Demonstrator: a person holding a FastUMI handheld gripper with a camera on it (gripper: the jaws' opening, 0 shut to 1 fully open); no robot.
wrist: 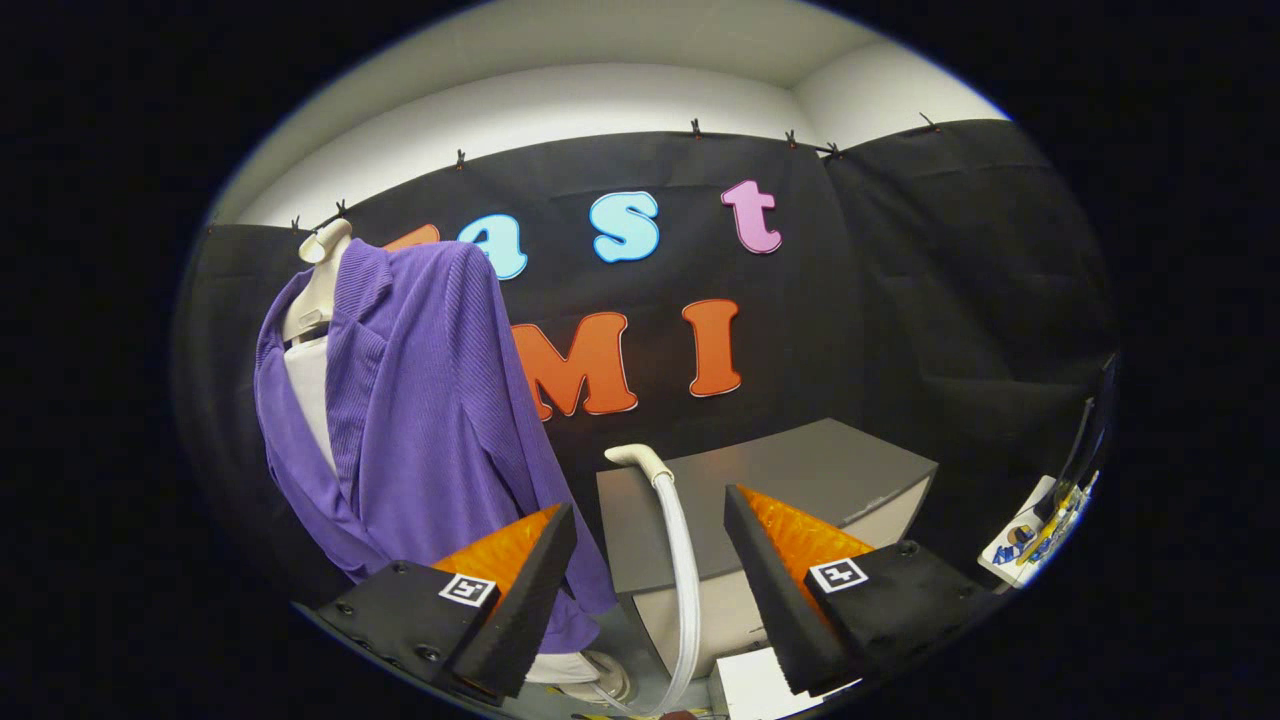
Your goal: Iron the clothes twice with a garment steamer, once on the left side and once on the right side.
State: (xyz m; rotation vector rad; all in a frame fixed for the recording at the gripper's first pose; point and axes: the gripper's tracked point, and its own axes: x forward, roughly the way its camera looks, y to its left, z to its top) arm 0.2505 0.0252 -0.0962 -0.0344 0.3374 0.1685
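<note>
The hand-held gripper point(650, 520) is hovering with its fingers spread apart, gripping nothing. Between them the garment steamer's white hose point(682, 560) is rising beside a grey desk point(780, 480). Left, beyond the fingers, a purple garment point(430, 420) is hanging on a white mannequin point(318, 285).

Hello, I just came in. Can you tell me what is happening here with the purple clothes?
A person holds hand-held tongs, which are open and grip nothing. Between and just beyond the fingers stands the white steamer handle with its hose, in front of a grey box. The purple cardigan hangs on a white mannequin, ahead of the left finger. The steamer is not yet picked up, so ironing has not begun.
</note>
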